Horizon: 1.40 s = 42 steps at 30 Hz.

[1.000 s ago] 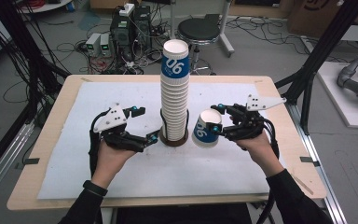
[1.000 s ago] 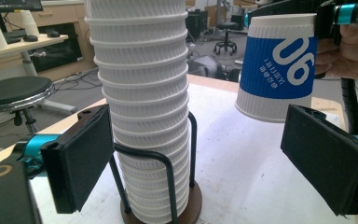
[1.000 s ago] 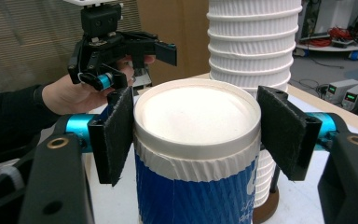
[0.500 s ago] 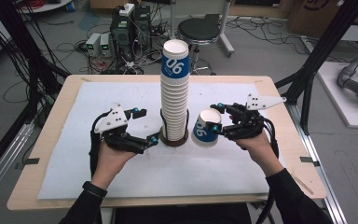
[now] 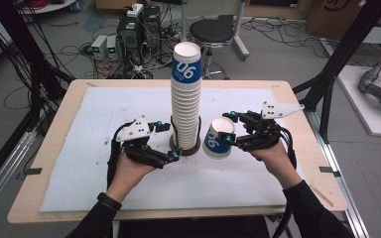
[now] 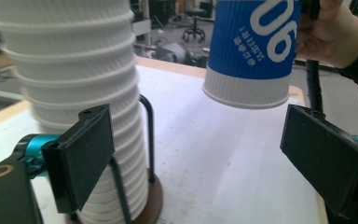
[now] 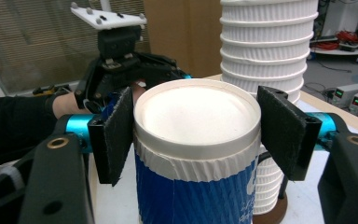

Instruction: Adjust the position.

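Right fingers (image 7: 193, 140) clamp cup (image 7: 196, 158); left fingers (image 6: 196, 163) open — beside stack (image 6: 79, 93).

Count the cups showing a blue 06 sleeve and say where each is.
2. One tops the cup stack on the stand; the other, the held cup, is in the right tool. Cups lower in the stack hide any sleeves.
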Motion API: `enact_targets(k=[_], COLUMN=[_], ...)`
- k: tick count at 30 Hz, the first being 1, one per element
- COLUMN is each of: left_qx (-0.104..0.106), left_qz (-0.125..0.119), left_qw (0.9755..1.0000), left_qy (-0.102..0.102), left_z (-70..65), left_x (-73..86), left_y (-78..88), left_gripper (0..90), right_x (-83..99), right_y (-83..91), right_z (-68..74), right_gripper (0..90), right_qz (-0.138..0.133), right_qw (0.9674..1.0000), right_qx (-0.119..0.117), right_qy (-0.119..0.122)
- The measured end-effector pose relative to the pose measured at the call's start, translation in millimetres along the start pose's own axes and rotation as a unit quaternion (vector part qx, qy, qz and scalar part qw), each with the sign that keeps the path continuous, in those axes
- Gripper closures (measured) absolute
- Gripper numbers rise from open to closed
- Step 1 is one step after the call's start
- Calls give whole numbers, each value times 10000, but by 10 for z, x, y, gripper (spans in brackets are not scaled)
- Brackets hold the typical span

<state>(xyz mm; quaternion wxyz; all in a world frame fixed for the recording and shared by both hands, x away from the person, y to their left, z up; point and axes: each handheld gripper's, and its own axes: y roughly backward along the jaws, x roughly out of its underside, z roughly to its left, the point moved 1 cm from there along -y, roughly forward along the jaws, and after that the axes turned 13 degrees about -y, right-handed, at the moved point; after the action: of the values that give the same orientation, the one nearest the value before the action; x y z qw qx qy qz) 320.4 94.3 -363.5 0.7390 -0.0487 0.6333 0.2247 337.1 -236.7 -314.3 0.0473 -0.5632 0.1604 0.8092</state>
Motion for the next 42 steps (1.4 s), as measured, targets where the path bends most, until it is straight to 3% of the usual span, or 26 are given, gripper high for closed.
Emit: enact_targets(k=[6, 11, 17, 24, 42], left_qx=[417, 636, 877, 1052, 1157], left_qz=[-71, -73, -300, -283, -140], left_qw=[9990, 9978, 9954, 9938, 9931], left_qy=[158, 149, 246, 226, 150], left_z=[-84, -176, -244, -292, -351], left_x=[26, 19, 11, 20, 55], left_y=[-178, -310, -371, -486, -620], left_gripper=[98, 98, 98, 97, 98], right_x=[29, 42, 56, 78, 144], right_y=[-24, -62, -138, -228, -340], right_z=[25, 64, 116, 173, 220], right_gripper=[312, 312, 312, 312, 312], right_qz=[68, 109, 167, 252, 298], right_qw=[10000, 9999, 9996, 9990, 9982], right_qx=[-57, -102, -210, -358, -516], right_qy=[17, 69, 121, 92, 21])
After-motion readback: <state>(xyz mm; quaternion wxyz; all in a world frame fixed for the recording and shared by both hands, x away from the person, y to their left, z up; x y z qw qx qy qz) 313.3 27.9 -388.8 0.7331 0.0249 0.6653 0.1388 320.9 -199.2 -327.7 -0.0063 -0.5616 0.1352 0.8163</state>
